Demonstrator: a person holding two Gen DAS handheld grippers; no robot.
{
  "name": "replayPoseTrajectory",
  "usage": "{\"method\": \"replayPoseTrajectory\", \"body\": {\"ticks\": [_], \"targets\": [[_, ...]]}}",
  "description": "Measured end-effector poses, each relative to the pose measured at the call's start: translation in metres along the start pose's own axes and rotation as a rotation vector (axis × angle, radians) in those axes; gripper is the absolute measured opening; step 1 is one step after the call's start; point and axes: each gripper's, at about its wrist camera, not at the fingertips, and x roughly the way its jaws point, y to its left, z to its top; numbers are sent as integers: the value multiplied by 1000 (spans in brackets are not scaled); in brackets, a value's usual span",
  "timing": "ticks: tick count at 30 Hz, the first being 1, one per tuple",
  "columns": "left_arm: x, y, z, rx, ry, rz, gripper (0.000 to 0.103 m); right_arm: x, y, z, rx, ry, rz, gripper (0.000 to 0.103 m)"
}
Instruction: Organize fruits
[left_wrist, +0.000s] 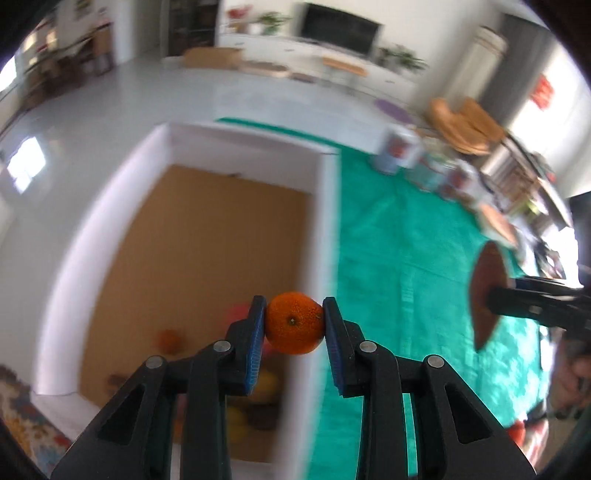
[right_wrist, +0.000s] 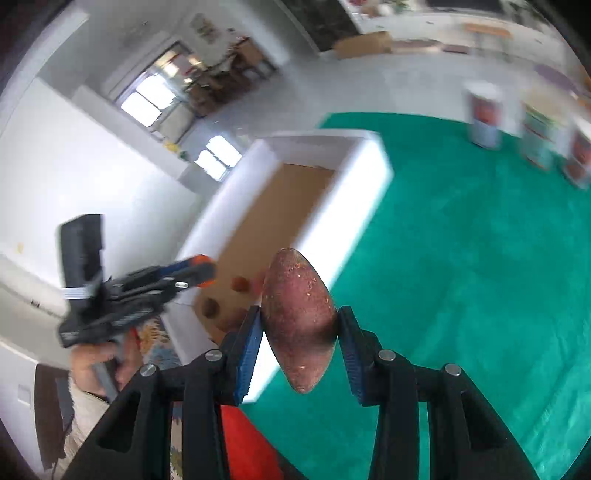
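My left gripper (left_wrist: 294, 323) is shut on a small orange mandarin (left_wrist: 294, 323) and holds it in the air over the right wall of a white box (left_wrist: 325, 206) with a brown floor. Several blurred fruits (left_wrist: 168, 339) lie inside the box. My right gripper (right_wrist: 300, 328) is shut on a long reddish-brown sweet potato (right_wrist: 300, 317), held upright above the green cloth near the box (right_wrist: 354, 206). The right gripper with the sweet potato (left_wrist: 485, 295) shows at the right of the left wrist view. The left gripper (right_wrist: 199, 271) shows over the box in the right wrist view.
A green cloth (left_wrist: 413, 258) covers the table. Several cans (left_wrist: 399, 151) stand along its far edge. A wooden chair (left_wrist: 465, 129) stands beyond them. A patterned mat (right_wrist: 155, 343) lies to the left of the box.
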Motion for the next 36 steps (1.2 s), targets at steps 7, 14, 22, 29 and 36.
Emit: {"method": "replayPoseTrajectory", "body": {"ticks": [7,14,22,29,36], "targets": [[84,77,-7,-138,125,150,31,141,93,46,-213,74,-193,41],[123,84,-21,-163,197,130,36,224,76,53,-283,236,-403,42],[51,68,-21,-88,-9,202,83,180,70,67,-246,121,-325,98],[-64,37,-45,2,-266,522,102,82,118,48,-283,-20,-321,103],[-75,69,-94,-147,-73,383,102,94,135,-2,-288,42,-322,103]]}}
